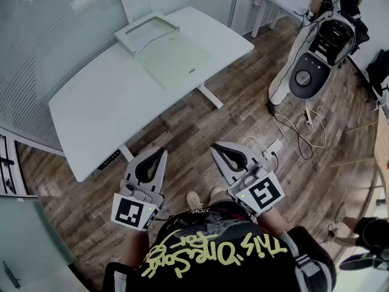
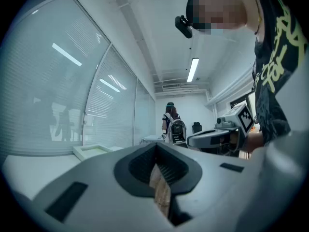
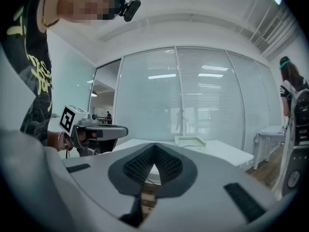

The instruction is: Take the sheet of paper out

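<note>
On the far end of the white table [image 1: 103,111] lies a pale green sheet of paper [image 1: 173,59] next to a shallow white tray [image 1: 146,32]; the tray also shows far off in the left gripper view [image 2: 94,150] and in the right gripper view [image 3: 190,140]. My left gripper [image 1: 159,155] and my right gripper [image 1: 217,151] hang level over the wooden floor, well short of the table. Both are shut with nothing between their jaws. The sheet itself is hidden from both gripper views.
A person with a backpack [image 1: 322,35] stands at the right; this person also shows in the left gripper view [image 2: 173,124]. Cables and a power strip [image 1: 273,146] lie on the floor. A small white side table [image 1: 282,3] stands at the back; glass walls [image 1: 55,17] run behind the table.
</note>
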Motion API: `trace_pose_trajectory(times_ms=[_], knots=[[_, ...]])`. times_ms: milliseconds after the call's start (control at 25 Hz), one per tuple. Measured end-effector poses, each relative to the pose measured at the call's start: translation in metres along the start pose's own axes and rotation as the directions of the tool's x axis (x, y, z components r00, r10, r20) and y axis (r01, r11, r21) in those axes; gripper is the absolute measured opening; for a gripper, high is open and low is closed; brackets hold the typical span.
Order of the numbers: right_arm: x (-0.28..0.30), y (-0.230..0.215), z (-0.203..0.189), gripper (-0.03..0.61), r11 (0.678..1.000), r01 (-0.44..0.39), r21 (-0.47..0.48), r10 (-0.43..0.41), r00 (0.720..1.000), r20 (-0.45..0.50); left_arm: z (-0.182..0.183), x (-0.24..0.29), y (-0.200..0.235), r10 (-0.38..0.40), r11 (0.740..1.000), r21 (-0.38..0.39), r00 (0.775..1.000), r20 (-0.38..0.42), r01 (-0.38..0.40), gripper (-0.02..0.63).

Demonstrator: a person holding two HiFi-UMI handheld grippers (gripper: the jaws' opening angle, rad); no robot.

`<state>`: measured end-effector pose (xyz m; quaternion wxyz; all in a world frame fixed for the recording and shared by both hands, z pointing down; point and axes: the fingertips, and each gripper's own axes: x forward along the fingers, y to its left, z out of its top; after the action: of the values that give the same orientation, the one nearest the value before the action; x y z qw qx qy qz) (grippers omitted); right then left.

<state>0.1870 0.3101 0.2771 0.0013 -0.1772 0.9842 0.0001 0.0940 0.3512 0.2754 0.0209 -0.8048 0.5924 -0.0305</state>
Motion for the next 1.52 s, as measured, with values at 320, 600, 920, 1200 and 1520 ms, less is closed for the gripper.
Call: trace_pose_trajectory(times_ms=[320,600,920,1200,1520], knots=[[-0.002,0.0,0.005,0.006,1.0,0.009,-0.002,-0.009,1.0,0.001,0.008,-0.001,-0.004,-0.003,1.0,-0.007,1.0,0.001,0.003,0.006],[-0.003,-0.004,0.01,0.008,0.998,0.063,-0.004,-0.063,0.998,0.028,0.008,-0.008,-0.002,-0.002,1.0,0.008,1.0,-0.005,0.002,0.006],[-0.011,-0.01,0.01,0.008,0.992,0.123,-0.007,-0.123,0.992,0.014,0.01,-0.017,0.001,-0.009,0.999,0.038,1.0,0.013,0.008,0.006],[-0.018,-0.016,0.006,0.008,0.992,0.13,0.001,-0.13,0.991,0.025,0.003,-0.012,0.0,-0.008,1.0,0.03,1.0,0.0,0.008,0.006],[-0.003,-0.039,0.011,0.009,0.992,0.129,-0.008,-0.129,0.99,0.06,0.003,0.006,0.013,0.025,1.0,-0.013,1.0,-0.013,-0.025,0.006]])
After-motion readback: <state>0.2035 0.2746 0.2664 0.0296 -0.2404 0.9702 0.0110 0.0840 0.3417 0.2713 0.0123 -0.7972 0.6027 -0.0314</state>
